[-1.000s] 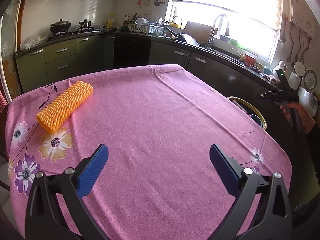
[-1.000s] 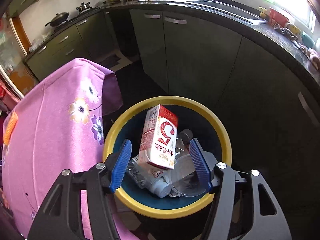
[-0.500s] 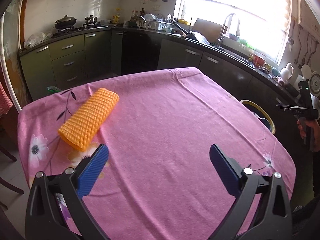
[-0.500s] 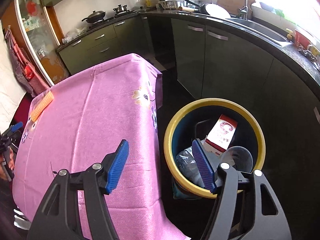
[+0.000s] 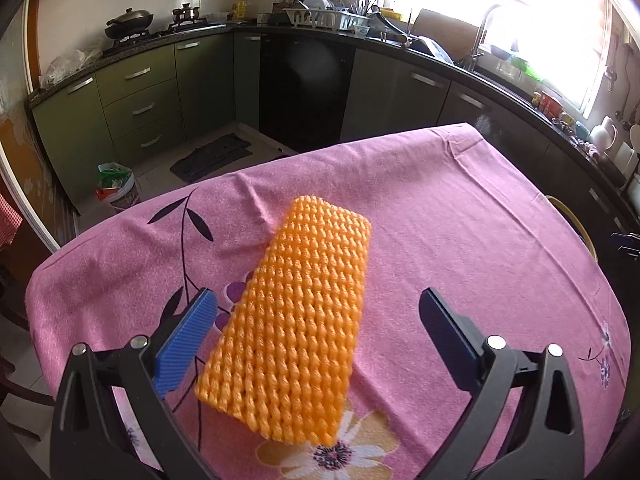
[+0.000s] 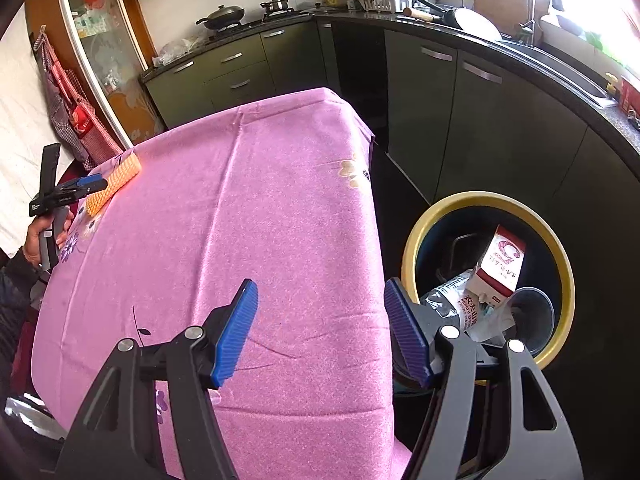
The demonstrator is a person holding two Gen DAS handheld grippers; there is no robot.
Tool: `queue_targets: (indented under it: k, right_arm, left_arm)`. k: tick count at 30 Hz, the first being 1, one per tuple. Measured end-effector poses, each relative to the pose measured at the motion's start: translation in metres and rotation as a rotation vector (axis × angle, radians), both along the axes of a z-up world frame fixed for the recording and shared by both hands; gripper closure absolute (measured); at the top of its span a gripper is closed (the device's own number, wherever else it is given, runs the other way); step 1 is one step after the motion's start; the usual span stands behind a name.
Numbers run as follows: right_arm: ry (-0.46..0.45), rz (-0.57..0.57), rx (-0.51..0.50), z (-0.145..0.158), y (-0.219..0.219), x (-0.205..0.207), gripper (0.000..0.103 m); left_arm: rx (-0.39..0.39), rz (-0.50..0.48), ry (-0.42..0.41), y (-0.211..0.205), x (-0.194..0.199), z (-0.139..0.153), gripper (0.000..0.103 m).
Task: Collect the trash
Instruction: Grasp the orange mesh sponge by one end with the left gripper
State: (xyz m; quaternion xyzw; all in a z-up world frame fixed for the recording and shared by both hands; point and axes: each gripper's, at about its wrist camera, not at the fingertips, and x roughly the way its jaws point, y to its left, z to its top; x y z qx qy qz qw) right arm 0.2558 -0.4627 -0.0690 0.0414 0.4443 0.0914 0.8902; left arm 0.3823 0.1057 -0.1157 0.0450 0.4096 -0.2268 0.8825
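While spread wide, the left tongs (image 5: pixel 318 334) flank the orange foam net (image 5: pixel 296 308).

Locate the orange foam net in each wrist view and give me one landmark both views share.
Left wrist view: the orange foam net lies centre frame on the pink tablecloth, between the open left gripper fingers.
Right wrist view: the net is small at the far left table edge, beside the left gripper.
Shared landmark: the wok on the stove.

We see a home kitchen: green cabinets (image 5: pixel 140 92), a wok (image 5: pixel 129 20) on the far stove, a dish rack (image 5: pixel 325 17), a sink faucet (image 5: pixel 482 28).
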Motion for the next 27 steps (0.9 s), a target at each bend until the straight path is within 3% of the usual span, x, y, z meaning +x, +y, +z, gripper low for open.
queue_targets:
  k: [8,11,14,20,22,27]
  right_arm:
    - [0.017,0.020,0.009,-0.006,0.008,0.007,0.038]
    - [0.021,0.032,0.013,-0.008,0.011,0.007,0.038]
    - [0.019,0.041,0.019,-0.008,0.013,0.006,0.038]
    - [0.009,0.047,0.025,-0.005,0.013,0.000,0.038]
    - [0.005,0.046,0.031,-0.004,0.011,-0.002,0.038]
    - [-0.005,0.049,0.036,-0.002,0.010,-0.007,0.038]
  left_arm:
    - [0.007,-0.018,0.026,-0.002,0.005,-0.009,0.010]
    - [0.027,-0.011,0.029,-0.005,0.003,-0.012,0.037]
    - [0.068,0.002,0.016,-0.010,-0.001,-0.014,0.042]
    - [0.097,0.016,-0.028,-0.015,-0.011,-0.003,0.069]
    - [0.086,0.010,-0.028,-0.017,-0.015,0.002,0.086]
    - [0.094,-0.012,-0.031,-0.029,-0.034,0.014,0.091]
